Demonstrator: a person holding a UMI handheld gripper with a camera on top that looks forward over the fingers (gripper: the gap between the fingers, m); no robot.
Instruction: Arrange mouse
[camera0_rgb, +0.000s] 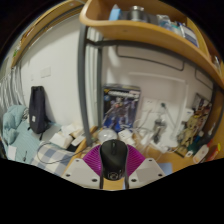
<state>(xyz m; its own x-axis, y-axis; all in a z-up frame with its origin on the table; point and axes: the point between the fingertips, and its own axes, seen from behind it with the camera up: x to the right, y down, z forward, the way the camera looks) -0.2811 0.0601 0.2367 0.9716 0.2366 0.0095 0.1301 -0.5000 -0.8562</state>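
Observation:
A black computer mouse (113, 157) sits between my gripper's two fingers, held up above the desk. The magenta pads (93, 160) press against its left and right sides with no gap showing. My gripper (113, 165) is shut on the mouse. The mouse's front points away from me toward the back of the room; its underside is hidden.
Below and beyond lies a cluttered wooden desk (60, 160) with papers, cables and a white object (106, 134). A poster (120, 108) leans on the white wall. A wooden shelf (135, 30) hangs overhead. A black bag (38, 108) hangs at the left.

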